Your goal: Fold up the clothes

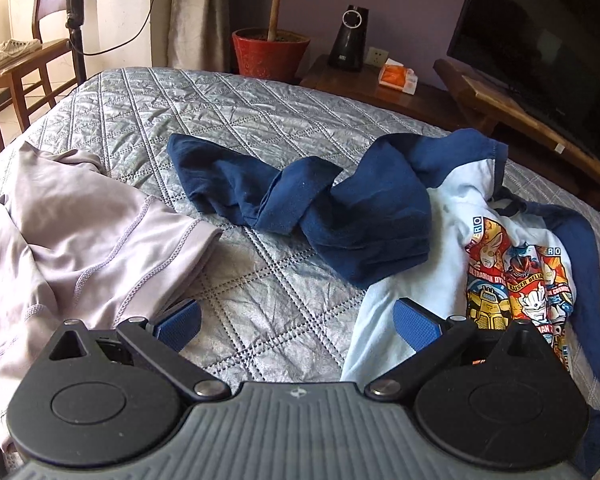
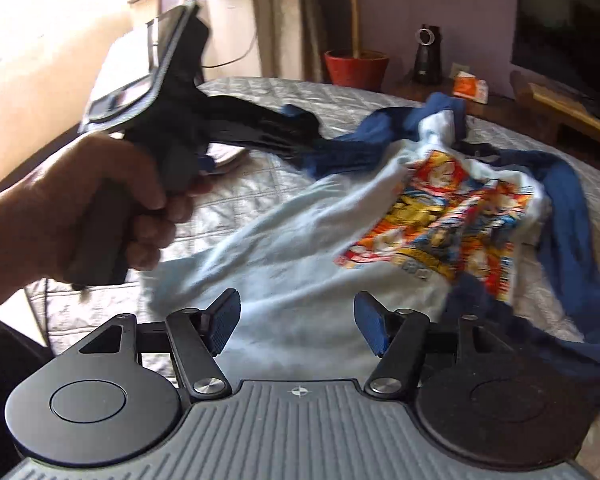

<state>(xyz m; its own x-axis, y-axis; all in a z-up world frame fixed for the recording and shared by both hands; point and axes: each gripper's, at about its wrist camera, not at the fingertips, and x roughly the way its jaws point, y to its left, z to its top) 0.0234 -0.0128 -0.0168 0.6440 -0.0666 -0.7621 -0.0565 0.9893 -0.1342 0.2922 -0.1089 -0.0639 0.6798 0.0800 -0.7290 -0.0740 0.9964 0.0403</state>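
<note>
Clothes on a quilted grey bed (image 1: 236,120), unfolded. Left gripper (image 1: 296,326): jaws wide apart, nothing between the blue pads (image 1: 416,326), only bare quilt seen in the gap. Just beyond the right pad, the pale blue shirt with cartoon print (image 1: 452,200), crumpled, its hem reaching under that pad's side; contact cannot be told. Straight ahead of the jaws and further off, a twisted dark blue sleeve (image 1: 300,196), joined to the same shirt. To the left of the jaws, a lilac garment (image 1: 80,232), spread loosely, its edge just beside the left pad.

Right gripper (image 2: 296,330): jaws apart to a middle width, holding nothing, pale blue cloth of the shirt (image 2: 284,264) lying below and in the gap, pads not pressing on it. Print panel ahead and right of these jaws, dark blue trim beyond the right pad. Ahead and left, a hand (image 2: 100,208) around the handle of the left gripper, picture blurred there. Far behind the bed: a red plant pot (image 1: 270,54), a dark television (image 1: 540,40).
</note>
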